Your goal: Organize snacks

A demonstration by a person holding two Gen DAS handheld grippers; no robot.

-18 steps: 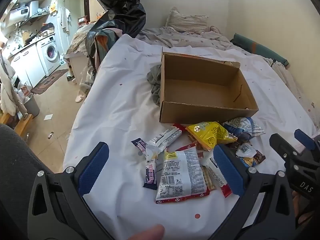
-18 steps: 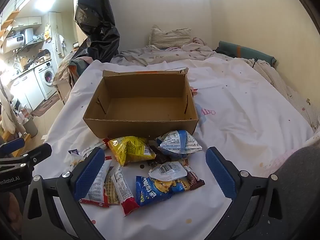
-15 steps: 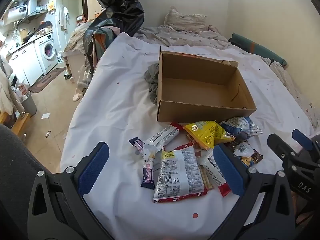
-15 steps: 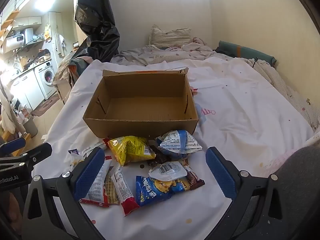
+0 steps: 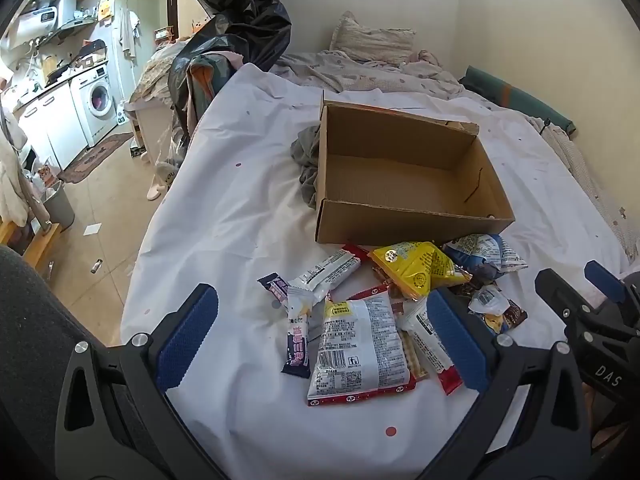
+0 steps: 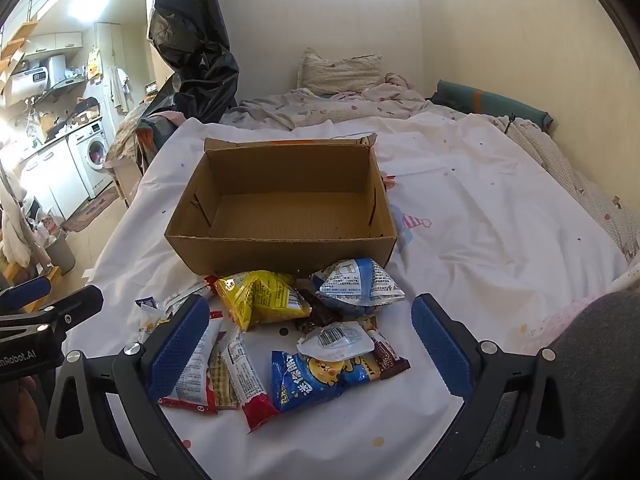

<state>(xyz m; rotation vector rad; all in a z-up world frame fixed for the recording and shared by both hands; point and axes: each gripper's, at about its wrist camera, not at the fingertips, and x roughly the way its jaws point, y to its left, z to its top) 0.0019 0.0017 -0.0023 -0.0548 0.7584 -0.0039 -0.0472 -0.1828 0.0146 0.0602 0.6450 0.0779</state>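
An empty cardboard box (image 5: 404,188) (image 6: 280,200) sits open on a white bedsheet. Several snack packets lie in a pile in front of it: a white-and-red packet (image 5: 356,352), a yellow bag (image 5: 416,268) (image 6: 260,300), a blue-and-white bag (image 6: 356,284), a blue cartoon bag (image 6: 320,376) and a purple bar (image 5: 296,344). My left gripper (image 5: 320,336) is open and empty, above the near left of the pile. My right gripper (image 6: 308,348) is open and empty, above the near side of the pile.
A grey cloth (image 5: 306,160) lies against the box's left side. A black bag (image 5: 240,12) hangs by the bed's far left corner. Pillow and rumpled bedding (image 6: 344,92) lie at the back. The bed edge drops to the floor (image 5: 100,208) on the left.
The left gripper has shifted slightly, so the pile and box sit a little lower and to the left in its view. The right gripper has barely moved. Both stay open.
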